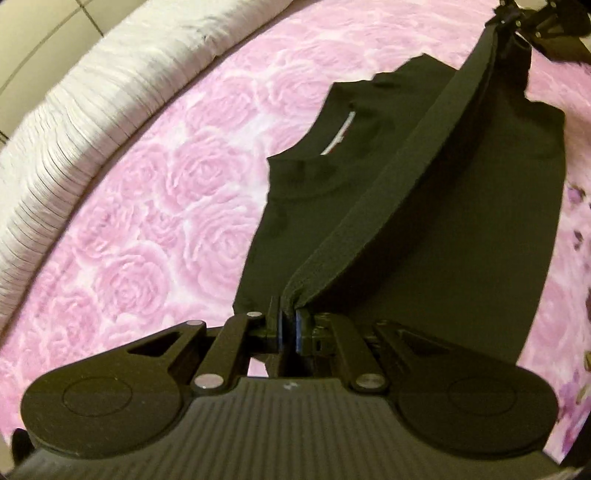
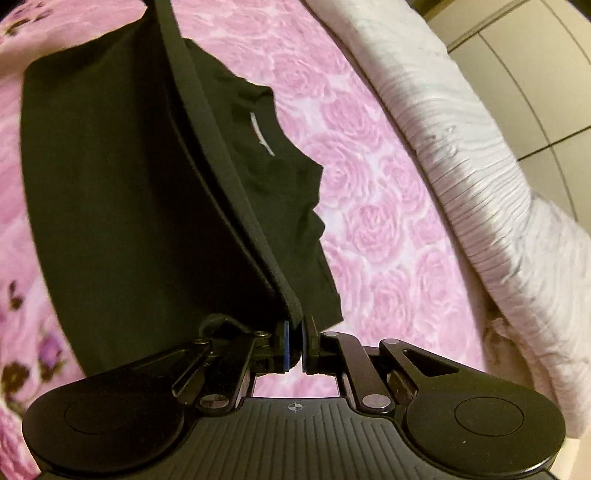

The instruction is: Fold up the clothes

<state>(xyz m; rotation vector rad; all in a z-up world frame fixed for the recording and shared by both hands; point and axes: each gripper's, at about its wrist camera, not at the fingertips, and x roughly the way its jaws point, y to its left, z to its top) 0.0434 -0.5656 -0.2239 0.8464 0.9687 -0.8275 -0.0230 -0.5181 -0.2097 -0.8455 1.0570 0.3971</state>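
Bed (image 1: 140,229), covered in a pink rose-patterned spread, filling both views. Along its far edge, ridged white quilt (image 1: 74,122), bunched into a long roll, with pale floor tiles (image 1: 33,33) beyond it. Toward the near side, spread (image 2: 22,332) printed with darker purple flowers.

Black T-shirt (image 1: 461,236), lying on the bed near the middle, already narrowed by folds, collar (image 1: 314,162) toward the quilt side with a small white label (image 1: 341,133) inside the neck. Lower hem lifted off the bed and stretched taut as a thick double edge between the two tools, the rest of the body draped down from it onto the spread.

Left tool (image 1: 289,325), angled steeply down, blue pads pressed together and pinching one end of the raised hem. Right tool (image 2: 294,345), likewise tilted down, pads clamped on the other end of the same hem; seen also from the left wrist view at the top right corner (image 1: 517,18), though blurred there and hard to make out in detail. Both views slightly smeared.
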